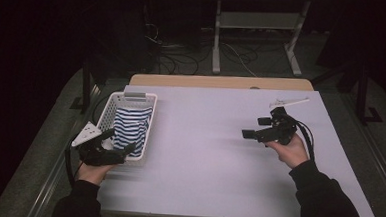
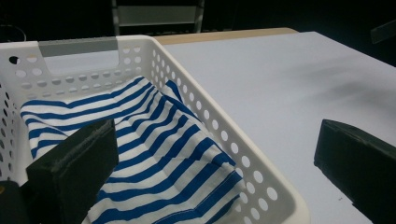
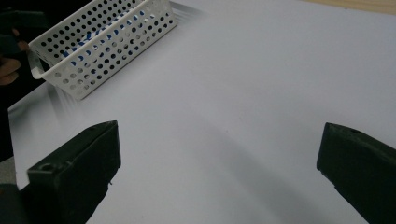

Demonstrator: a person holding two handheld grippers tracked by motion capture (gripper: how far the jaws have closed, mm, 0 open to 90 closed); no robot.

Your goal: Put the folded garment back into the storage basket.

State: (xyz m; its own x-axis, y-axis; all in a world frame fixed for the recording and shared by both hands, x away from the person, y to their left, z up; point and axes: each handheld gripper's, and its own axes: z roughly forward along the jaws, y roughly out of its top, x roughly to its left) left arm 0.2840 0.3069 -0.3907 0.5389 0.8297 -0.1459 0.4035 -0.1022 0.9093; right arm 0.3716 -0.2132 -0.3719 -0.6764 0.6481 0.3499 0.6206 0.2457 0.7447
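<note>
Left tool [image 1: 120, 144] released over striped cloth [image 2: 154, 154] in basket [image 2: 243, 154], right tool [image 1: 255, 129] released.

Dim room, lit tabletop (soft shadows)

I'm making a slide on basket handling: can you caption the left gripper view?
Open left tool straddling the rim of a white basket holding a blue-striped cloth.

A blue-and-white striped cloth [image 2: 154, 154] lies crumpled inside the white perforated basket [image 2: 224, 130], which sits at the table's left edge, lidless and upright
</note>
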